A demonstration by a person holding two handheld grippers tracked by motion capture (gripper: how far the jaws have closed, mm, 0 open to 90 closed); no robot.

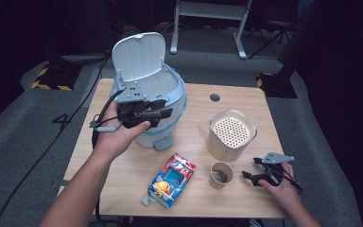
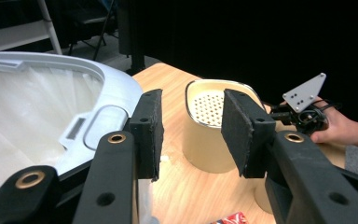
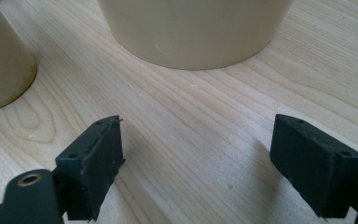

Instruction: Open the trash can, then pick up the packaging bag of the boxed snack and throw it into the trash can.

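Wooden table: bin, canister, cup, carton

A large dark numeral "4" is marked on the grey carpeted floor left of the table. The red and blue printed carton lying on the light wooden table carries colourful artwork, but its lettering is too small to read.

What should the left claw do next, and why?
Probably move toward the colourful juice carton lying on the wooden table. The left claw hangs open and empty at the rim of the white lidded bin, whose lid stands up.
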